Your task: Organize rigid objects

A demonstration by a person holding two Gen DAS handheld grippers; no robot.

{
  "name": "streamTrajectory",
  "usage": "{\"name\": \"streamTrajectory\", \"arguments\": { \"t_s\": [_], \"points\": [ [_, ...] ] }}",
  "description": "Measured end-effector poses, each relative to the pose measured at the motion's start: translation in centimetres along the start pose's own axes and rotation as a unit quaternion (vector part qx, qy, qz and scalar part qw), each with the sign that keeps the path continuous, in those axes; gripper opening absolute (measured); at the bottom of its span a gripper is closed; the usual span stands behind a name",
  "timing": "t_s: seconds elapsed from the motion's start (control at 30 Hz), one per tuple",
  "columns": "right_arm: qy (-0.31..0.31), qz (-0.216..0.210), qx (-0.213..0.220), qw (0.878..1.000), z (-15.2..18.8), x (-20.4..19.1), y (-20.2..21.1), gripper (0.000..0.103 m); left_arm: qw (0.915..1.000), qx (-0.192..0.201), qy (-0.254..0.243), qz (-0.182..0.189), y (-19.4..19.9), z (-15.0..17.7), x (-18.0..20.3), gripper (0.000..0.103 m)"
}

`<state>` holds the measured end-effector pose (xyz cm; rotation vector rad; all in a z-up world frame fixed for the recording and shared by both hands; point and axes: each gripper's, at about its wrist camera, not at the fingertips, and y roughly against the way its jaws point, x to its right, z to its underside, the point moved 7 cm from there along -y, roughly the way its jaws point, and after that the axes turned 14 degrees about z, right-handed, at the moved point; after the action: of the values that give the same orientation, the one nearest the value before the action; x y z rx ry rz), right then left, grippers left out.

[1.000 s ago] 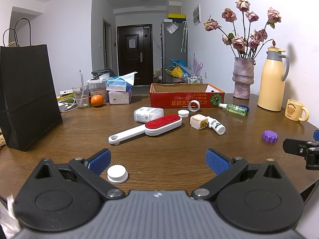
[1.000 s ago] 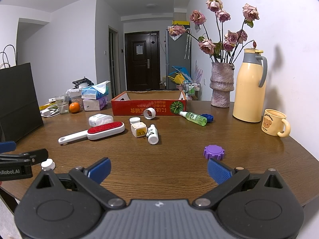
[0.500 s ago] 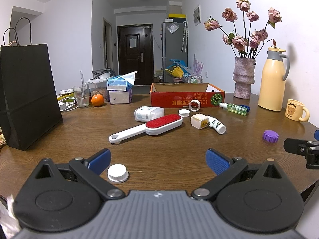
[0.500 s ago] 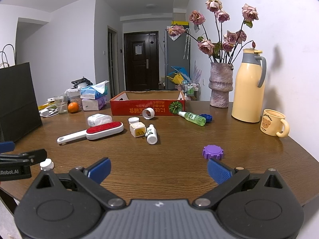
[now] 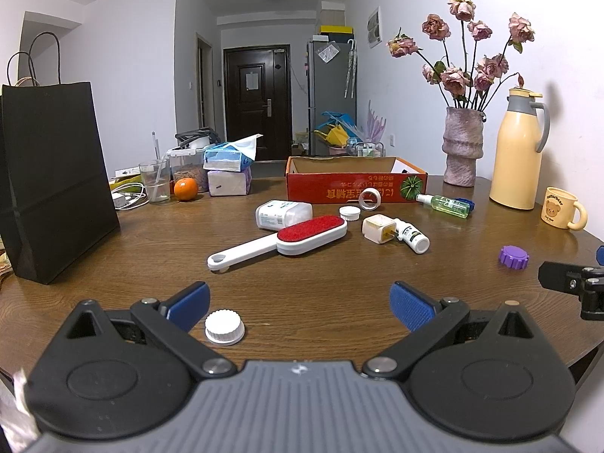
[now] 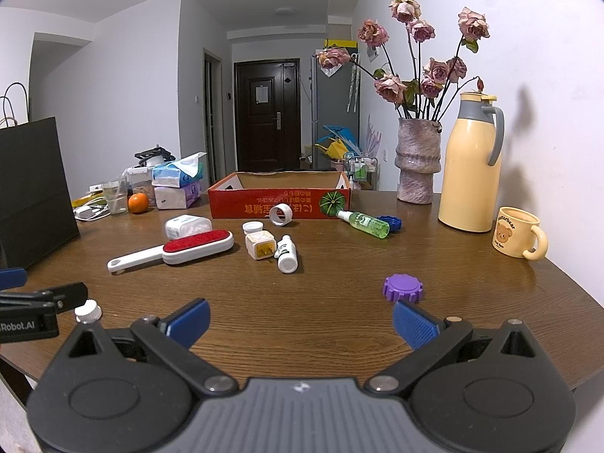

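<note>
The left gripper (image 5: pixel 298 300) has its jaws spread wide, holding nothing; a white cap (image 5: pixel 224 327) lies on the table (image 5: pixel 321 271) just beside its left finger. The right gripper (image 6: pixel 300 319) is likewise spread and empty, with a purple cap (image 6: pixel 402 288) just ahead of its right finger. Farther off, a lint brush (image 6: pixel 170 252) lies before the red cardboard box (image 6: pixel 279 201). "Robot.AI" reads on the left gripper's side; the mug (image 6: pixel 516 232) says "Butterbear".

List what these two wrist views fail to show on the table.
- Red cardboard box: its floor is hidden by its own front wall in both views.
- Small white spray bottle: label print too small to read.
- Black paper bag: contents hidden by its sides; cut off by the right wrist view's left edge.
</note>
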<state>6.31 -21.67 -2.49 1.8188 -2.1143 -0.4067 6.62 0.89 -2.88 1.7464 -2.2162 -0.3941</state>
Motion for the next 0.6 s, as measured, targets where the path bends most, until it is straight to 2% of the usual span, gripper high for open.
{"name": "streamTrajectory", "arguments": {
  "t_s": [0.4,0.6],
  "points": [
    [0.000,0.000,0.000,1.000,0.0,0.0,-0.1,0.103,1.0000,-0.001,0.000,-0.001,0.0,0.0,-0.1,0.103],
    [-0.003,0.002,-0.002,1.000,0.0,0.3,-0.3,0.103,0.9999,-0.007,0.008,-0.010,-0.3,0.5,-1.6,0.103]
  ]
}}
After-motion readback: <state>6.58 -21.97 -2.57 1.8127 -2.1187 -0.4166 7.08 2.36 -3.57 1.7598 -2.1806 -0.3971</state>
